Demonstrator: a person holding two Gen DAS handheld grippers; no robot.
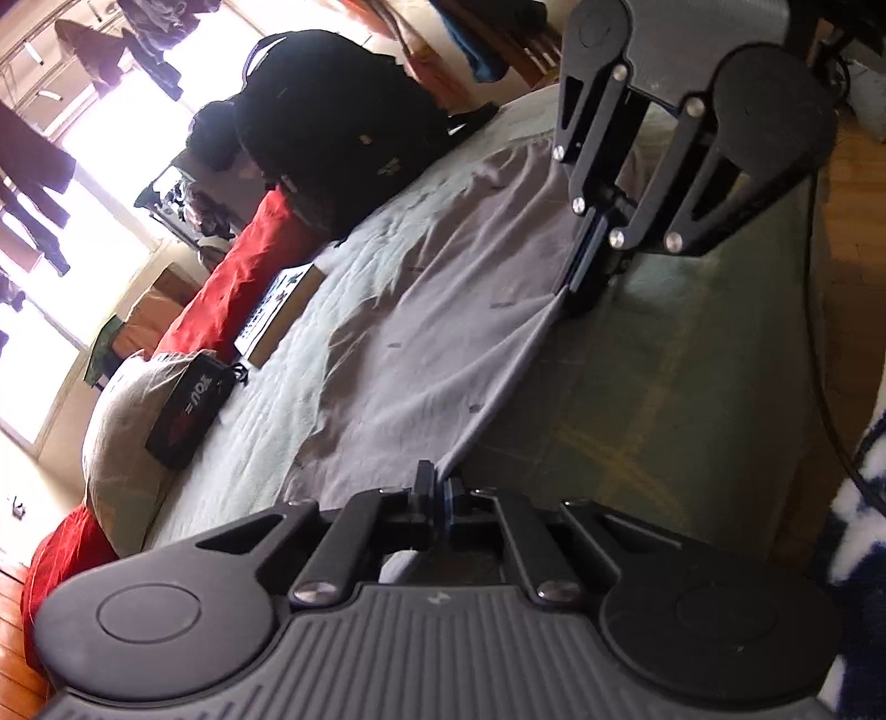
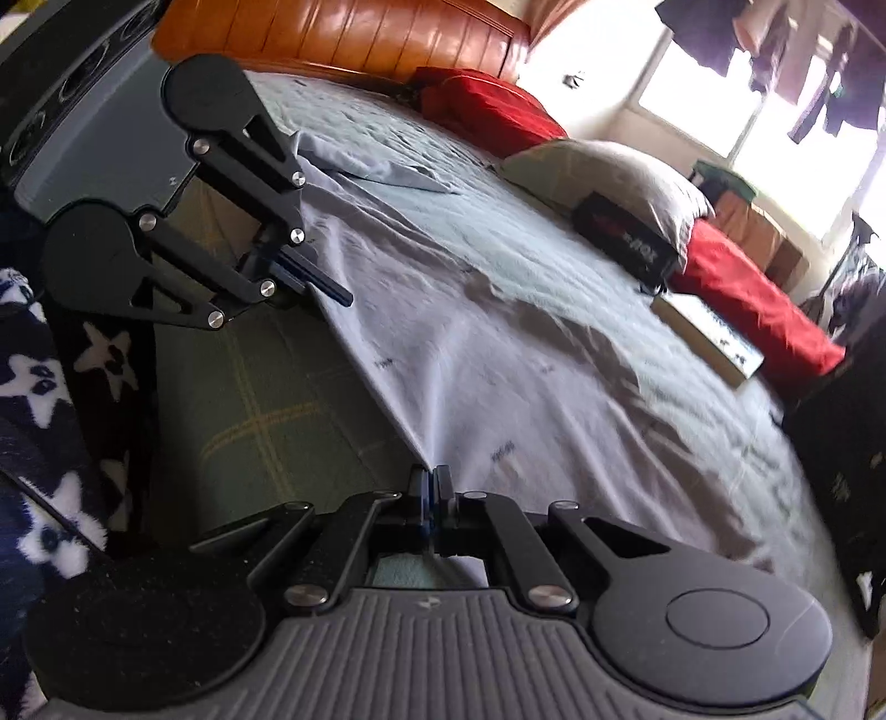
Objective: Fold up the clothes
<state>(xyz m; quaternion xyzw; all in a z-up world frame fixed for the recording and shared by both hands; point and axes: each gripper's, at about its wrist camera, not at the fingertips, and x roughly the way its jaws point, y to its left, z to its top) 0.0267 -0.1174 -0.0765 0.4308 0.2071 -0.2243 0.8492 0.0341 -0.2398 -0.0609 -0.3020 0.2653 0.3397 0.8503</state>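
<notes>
Domestic bedroom. A wide bed covered by a pale green quilted bedspread (image 2: 554,260) fills the scene, backed by an orange-brown padded leather headboard (image 2: 354,39). A grey-beige pillow (image 2: 620,166) and red cushions (image 2: 487,105) lie along its edge. Dark garments hang on a line (image 2: 803,61) before a bright window (image 2: 698,72). Warm-toned wooden plank flooring (image 1: 16,653) borders the bed.

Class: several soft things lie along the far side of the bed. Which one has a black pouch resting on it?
The grey pillow: the black pouch with lettering leans on it. The red cushions beside it carry nothing.
</notes>
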